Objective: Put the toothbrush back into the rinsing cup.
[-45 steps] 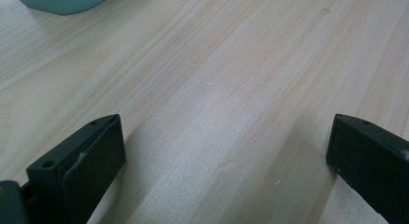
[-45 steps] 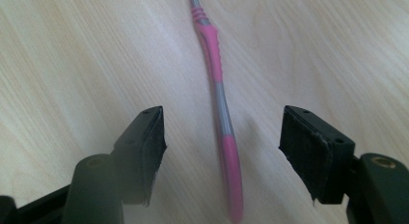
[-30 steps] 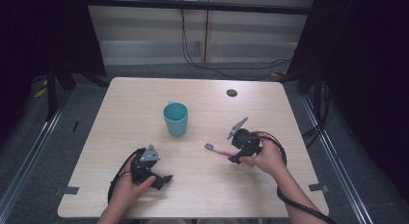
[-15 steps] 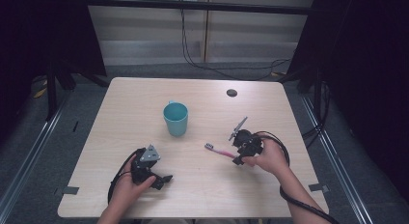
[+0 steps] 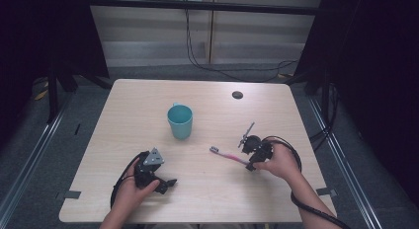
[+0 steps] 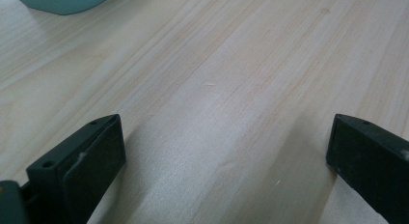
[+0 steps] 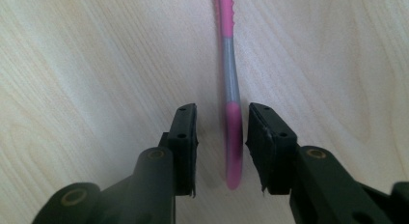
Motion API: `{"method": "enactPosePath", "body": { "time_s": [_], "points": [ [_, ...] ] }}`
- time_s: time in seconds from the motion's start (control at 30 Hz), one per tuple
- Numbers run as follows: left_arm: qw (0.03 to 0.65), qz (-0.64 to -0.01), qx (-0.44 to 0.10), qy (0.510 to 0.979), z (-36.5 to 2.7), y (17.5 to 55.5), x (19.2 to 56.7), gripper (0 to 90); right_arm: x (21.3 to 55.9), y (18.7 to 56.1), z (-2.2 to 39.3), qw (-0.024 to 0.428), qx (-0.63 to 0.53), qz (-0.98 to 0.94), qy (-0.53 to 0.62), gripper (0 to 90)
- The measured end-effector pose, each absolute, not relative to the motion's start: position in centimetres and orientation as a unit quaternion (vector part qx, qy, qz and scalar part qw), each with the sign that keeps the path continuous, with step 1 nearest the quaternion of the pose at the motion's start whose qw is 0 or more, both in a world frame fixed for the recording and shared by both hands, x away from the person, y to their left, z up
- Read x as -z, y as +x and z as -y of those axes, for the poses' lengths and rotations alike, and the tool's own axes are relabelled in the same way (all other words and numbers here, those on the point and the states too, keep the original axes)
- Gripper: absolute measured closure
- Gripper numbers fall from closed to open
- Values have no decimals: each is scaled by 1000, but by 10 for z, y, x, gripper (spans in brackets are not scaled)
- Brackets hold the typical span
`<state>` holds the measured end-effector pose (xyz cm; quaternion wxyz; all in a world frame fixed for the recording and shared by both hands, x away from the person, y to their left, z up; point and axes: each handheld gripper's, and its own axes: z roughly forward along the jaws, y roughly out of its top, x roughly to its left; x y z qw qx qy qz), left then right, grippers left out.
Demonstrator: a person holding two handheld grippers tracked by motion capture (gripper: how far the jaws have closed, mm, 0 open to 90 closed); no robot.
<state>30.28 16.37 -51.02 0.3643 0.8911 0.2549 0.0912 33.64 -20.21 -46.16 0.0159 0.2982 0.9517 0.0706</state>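
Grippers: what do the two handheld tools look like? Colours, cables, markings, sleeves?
Both are black. The left tool carries a grey three-cornered plate on top, and a black cable loops from its body. The right tool trails a black cable along the forearm. Up close, its fingers are blocky with flat pads and small round holes. No sleeves or printed markings visible.

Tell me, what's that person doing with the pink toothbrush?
A person holds a grabbing tool in each hand at a wooden table. The right tool has its jaws around the handle end of the pink toothbrush, which lies flat on the table. The jaws have just been closing, but a small gap shows, so it isn't pinched yet. The left tool rests wide open near the person. A teal cup stands in the middle.
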Motion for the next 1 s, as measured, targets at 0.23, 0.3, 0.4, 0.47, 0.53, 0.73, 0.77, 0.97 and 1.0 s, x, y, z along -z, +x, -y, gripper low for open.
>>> {"method": "enactPosePath", "body": {
  "time_s": [0.23,0.3,0.4,0.47,0.53,0.73,0.77,0.97,1.0],
  "points": [
    [364,-255,-91,891,-164,303,510,0,462,339,205,1,-59,-951,303,743],
    [364,-255,-91,891,-164,303,510,0,464,339,206,-2,-52,-952,301,744],
    [364,-255,-91,891,-164,303,510,0,466,339,206,-4,-45,-951,305,751],
    [364,-255,-91,891,-164,303,510,0,468,339,207,-4,-44,-951,305,762],
    [364,-255,-91,891,-164,303,510,0,468,340,206,-6,-45,-951,305,809],
    [364,-255,-91,891,-164,303,510,0,468,341,205,-13,-41,-949,311,819],
    [364,-255,-91,891,-164,303,510,0,468,341,205,-12,-41,-949,313,820],
    [364,-255,-92,891,-164,303,510,0,467,336,208,-11,-45,-946,322,822],
    [364,-255,-91,891,-164,303,510,0,467,336,209,-9,-45,-946,321,822]
  ]
}}
